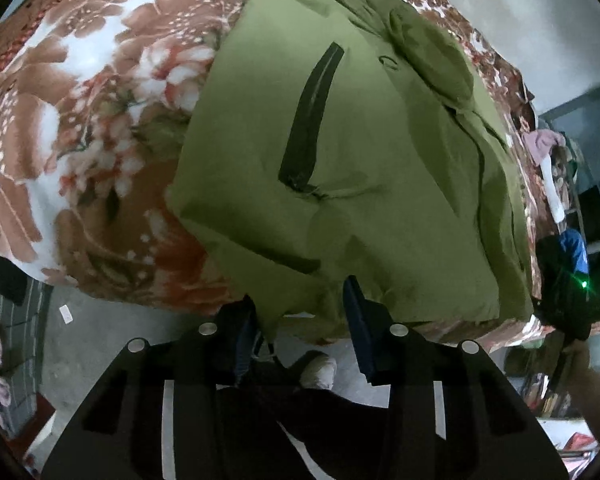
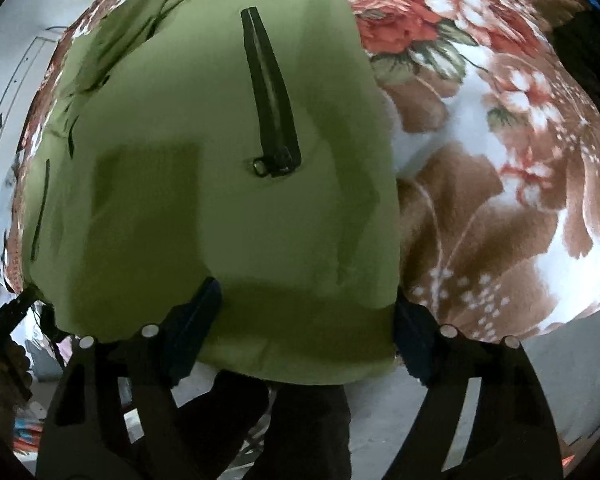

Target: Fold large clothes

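An olive-green jacket (image 1: 380,152) with black pocket zippers (image 1: 312,116) lies spread on a floral blanket (image 1: 100,100) over a bed. My left gripper (image 1: 300,300) is open, its blue-padded fingers (image 1: 356,312) astride the jacket's near hem corner at the bed's edge. The same jacket fills the right wrist view (image 2: 220,180), with a black zipper (image 2: 272,100) at its middle. My right gripper (image 2: 306,316) is open wide, its fingers (image 2: 198,312) on either side of the jacket's near hem, which hangs over the bed edge.
The floral blanket (image 2: 500,160) extends right of the jacket. Grey floor (image 1: 100,340) lies below the bed edge. Cluttered shelves with clothes (image 1: 556,168) stand at the right. The right gripper and the hand holding it show in the left view (image 1: 568,296). The person's dark legs (image 2: 292,432) are below.
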